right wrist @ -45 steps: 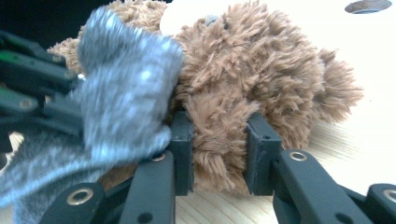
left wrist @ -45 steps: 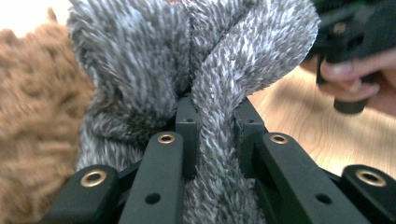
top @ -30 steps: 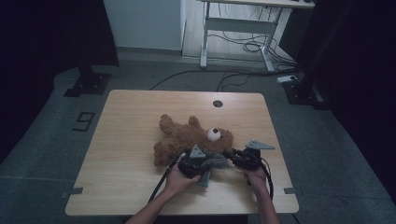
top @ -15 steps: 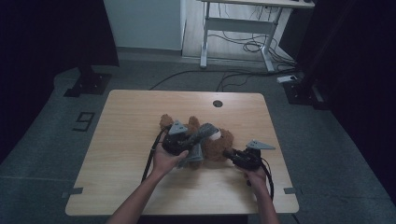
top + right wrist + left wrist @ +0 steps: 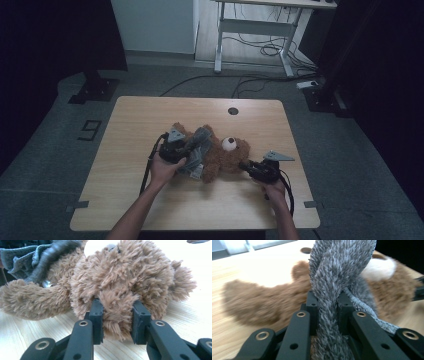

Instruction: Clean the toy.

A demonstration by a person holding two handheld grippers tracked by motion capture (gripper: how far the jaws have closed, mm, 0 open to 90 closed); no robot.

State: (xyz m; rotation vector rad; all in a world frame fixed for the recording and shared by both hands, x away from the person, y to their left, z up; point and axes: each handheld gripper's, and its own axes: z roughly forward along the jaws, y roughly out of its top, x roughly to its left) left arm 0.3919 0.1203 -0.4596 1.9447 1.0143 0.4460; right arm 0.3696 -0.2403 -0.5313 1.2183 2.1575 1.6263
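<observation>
A: Teddy bear (image 5: 220, 155)?
B: Lying flat near the middle of the wooden desk (image 5: 135, 125), head toward 3 o'clock, white muzzle up. Brown plush, one ear toward the near edge.
A: Grey garment (image 5: 198, 150)?
B: Draped over the bear's body, bunched on the 9 o'clock side. Fuzzy grey fabric, rising in a twisted fold in the left gripper view.
A: Left tongs (image 5: 327, 307)?
C: Clenched on a fold of that grey garment (image 5: 332, 290), fabric pinched tight between both jaws. Seen from above at 9 o'clock of the bear (image 5: 184, 150).
A: Right tongs (image 5: 117, 315)?
B: Clamped on a tuft of brown fur at the bear's head (image 5: 125, 285), low to the desk. From above, at 4 o'clock of the bear (image 5: 246, 166).
A: Beyond the desk?
B: Cable hole (image 5: 232, 111) at 12 o'clock, grey floor around.
</observation>
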